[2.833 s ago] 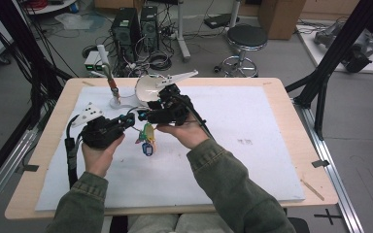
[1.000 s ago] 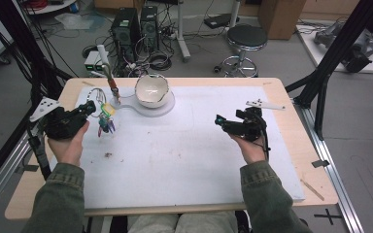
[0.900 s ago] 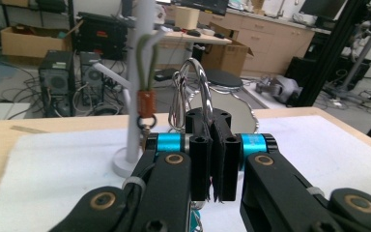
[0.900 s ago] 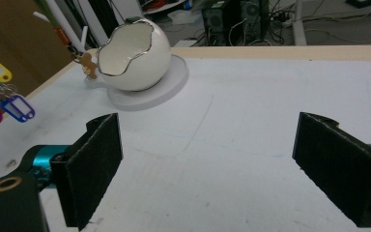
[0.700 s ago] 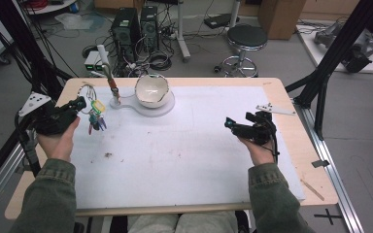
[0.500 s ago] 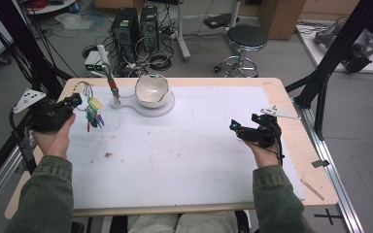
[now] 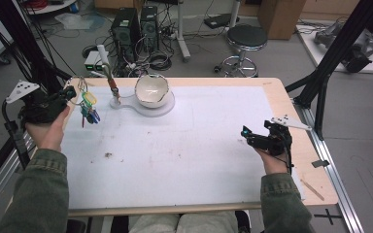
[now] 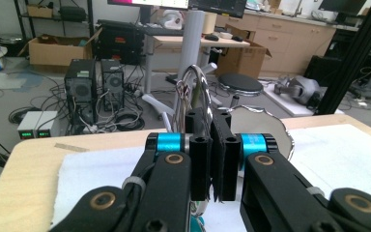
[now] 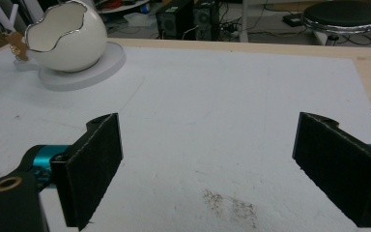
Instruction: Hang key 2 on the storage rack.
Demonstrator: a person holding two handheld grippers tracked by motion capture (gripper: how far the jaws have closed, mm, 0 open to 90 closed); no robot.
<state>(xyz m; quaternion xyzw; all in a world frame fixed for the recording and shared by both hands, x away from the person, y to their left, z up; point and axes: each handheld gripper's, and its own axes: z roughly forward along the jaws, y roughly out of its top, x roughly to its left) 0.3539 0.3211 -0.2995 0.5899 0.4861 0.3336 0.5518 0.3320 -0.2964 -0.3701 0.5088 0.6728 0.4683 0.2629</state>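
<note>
Keyring [image 7: 88, 104] pinched in the left gripper [image 7: 71, 92], held off the table's [image 7: 272, 87] left edge.

Its metal loop [image 8: 193, 92] stands up between the tightly closed jaws, with coloured tags dangling below over the white mat [image 7: 199, 136], near the egg-shaped bowl [image 7: 151, 90] on its white stand. Over on the right side, the right gripper [image 9: 207, 164] hangs above the mat with its jaws spread wide, nothing between them.

- Lighting: even, diffuse indoor light from overhead; moderately bright.
- Shadows: soft and faint on the white mat [image 7: 184, 145].
- Glare: mild sheen on the metal ring [image 8: 193, 96].
- Sharpness: all views soft, low in detail; near jaws slightly blurred.
</note>
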